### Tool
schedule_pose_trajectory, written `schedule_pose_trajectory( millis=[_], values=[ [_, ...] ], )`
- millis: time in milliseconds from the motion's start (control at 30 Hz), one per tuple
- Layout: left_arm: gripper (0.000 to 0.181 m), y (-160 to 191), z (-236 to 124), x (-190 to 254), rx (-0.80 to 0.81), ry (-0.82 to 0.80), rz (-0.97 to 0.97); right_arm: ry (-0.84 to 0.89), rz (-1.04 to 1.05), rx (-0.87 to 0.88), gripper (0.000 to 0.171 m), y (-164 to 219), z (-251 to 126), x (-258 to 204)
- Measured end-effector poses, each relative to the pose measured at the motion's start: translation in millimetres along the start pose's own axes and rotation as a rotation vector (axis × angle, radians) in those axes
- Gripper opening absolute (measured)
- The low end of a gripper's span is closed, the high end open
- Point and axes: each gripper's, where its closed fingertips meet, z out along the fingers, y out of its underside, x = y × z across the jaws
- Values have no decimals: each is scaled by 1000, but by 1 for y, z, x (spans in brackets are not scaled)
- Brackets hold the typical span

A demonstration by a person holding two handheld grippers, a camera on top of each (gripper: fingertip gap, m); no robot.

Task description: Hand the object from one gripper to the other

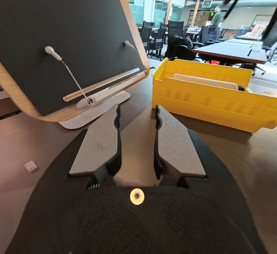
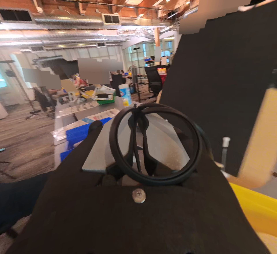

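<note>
Right gripper (image 2: 138, 124) jaws clamp coiled black cable (image 2: 155, 145); left gripper (image 1: 137, 115) jaws agape, empty. Loose loops may snag during handover.

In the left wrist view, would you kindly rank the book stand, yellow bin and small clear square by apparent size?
1. book stand, though it sits nearest the camera
2. yellow bin
3. small clear square

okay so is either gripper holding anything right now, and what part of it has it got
The right gripper is shut on a coiled black cable, pinching it where the loops are tied together at the top of the coil. The left gripper is open and empty.
</note>
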Motion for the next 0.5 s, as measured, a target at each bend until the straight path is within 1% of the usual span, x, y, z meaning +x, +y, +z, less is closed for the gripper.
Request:
schedule_pose_trajectory(
  millis=[133,233,300,367,500],
  values=[
    [43,7,2,-3,-34,-15,6,198,-119,-34,1,-39,-34,48],
    [41,9,3,-5,-39,-26,20,305,-129,-83,1,-52,-59,85],
    [40,9,3,-6,-45,-34,26,381,-125,-135,1,-50,-75,112],
    [39,9,3,-5,-45,-35,29,417,-85,-188,1,-41,-86,134],
    [38,13,4,-4,-55,-37,43,452,-11,-309,0,-3,-99,167]
  ],
)
